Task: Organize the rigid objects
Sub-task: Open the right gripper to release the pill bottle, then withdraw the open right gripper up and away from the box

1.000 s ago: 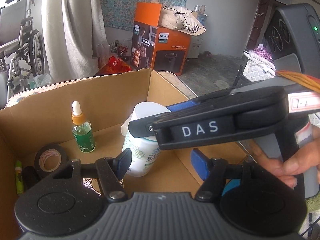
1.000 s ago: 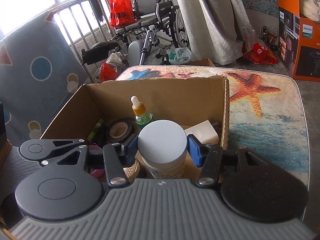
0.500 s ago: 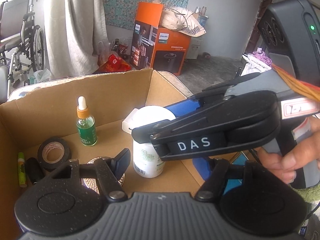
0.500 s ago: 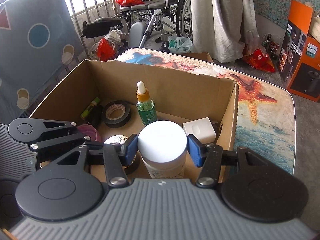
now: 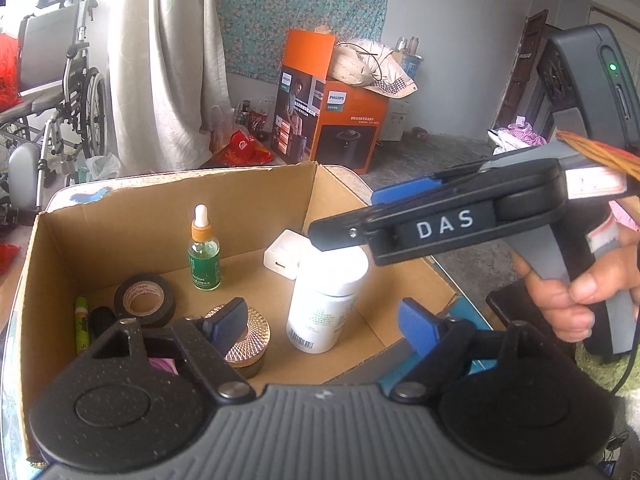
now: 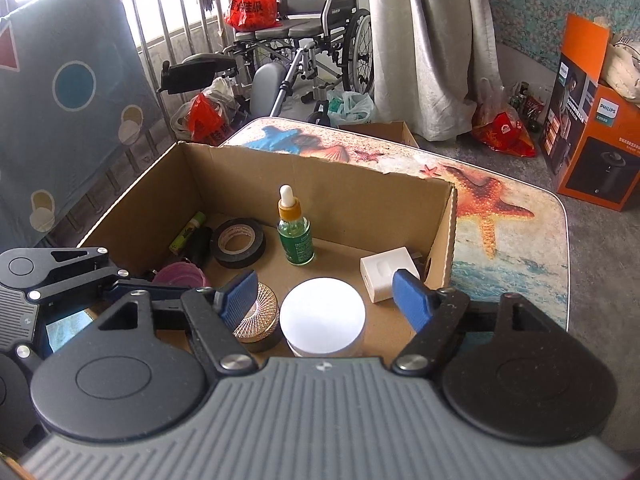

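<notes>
The white bottle [image 6: 322,318] stands upright on the floor of the cardboard box [image 6: 360,196], near its right wall, just beside the gold-lidded jar [image 6: 256,316] and near the white adapter [image 6: 384,274]. The right gripper [image 6: 324,292] is above it, its jaws just opened and clear of the cap. The left gripper [image 5: 324,322] has also just spread its jaws, which are empty. The box sits at the tabletop's [image 6: 516,248] left edge.

White-capped bottle [image 6: 322,322] upright in cardboard box [image 6: 352,196], beside gold-lidded jar [image 6: 260,314], white charger [image 6: 386,274].
</notes>
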Demonstrator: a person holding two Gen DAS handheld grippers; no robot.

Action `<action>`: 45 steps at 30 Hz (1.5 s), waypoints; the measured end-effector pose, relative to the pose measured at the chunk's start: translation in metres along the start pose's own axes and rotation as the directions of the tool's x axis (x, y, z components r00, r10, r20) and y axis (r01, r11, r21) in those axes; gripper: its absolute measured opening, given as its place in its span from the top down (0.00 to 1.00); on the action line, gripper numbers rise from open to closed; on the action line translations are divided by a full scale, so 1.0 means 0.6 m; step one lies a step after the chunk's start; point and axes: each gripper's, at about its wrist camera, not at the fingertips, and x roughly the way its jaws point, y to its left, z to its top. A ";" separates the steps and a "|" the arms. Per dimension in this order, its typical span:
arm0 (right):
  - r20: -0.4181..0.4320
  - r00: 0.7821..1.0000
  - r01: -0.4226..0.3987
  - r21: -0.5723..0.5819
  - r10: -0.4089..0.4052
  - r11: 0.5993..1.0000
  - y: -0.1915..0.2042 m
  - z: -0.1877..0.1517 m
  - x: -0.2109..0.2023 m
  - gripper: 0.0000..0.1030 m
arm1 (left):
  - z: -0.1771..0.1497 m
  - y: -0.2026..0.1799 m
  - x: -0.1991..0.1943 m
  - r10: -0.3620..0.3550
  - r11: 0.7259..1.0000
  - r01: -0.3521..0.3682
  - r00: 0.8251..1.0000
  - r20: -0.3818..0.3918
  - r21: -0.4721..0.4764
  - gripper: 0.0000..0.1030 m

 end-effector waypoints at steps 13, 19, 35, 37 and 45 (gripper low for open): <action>0.210 0.972 0.034 0.306 -0.102 0.952 0.049 -0.120 -0.178 0.01 | -0.013 -0.010 -0.116 0.350 0.937 -0.348 0.934 0.068 -0.041 0.00; 0.181 0.975 0.051 0.397 -0.132 0.917 0.073 -0.163 -0.163 0.01 | -0.019 -0.012 -0.118 0.491 0.871 -0.491 0.871 0.035 -0.011 0.00; 0.072 0.969 0.205 0.300 -0.236 0.932 0.109 -0.167 -0.119 0.01 | -0.033 0.030 -0.109 0.512 0.848 -0.517 0.856 -0.070 -0.114 0.00; 0.067 0.971 0.204 0.282 -0.231 0.938 0.112 -0.161 -0.113 0.01 | -0.032 0.033 -0.112 0.521 0.843 -0.526 0.851 -0.072 -0.117 0.00; 0.050 0.979 0.180 0.255 -0.199 0.950 0.128 -0.140 -0.092 0.01 | -0.031 0.037 -0.113 0.525 0.839 -0.531 0.848 -0.075 -0.118 0.00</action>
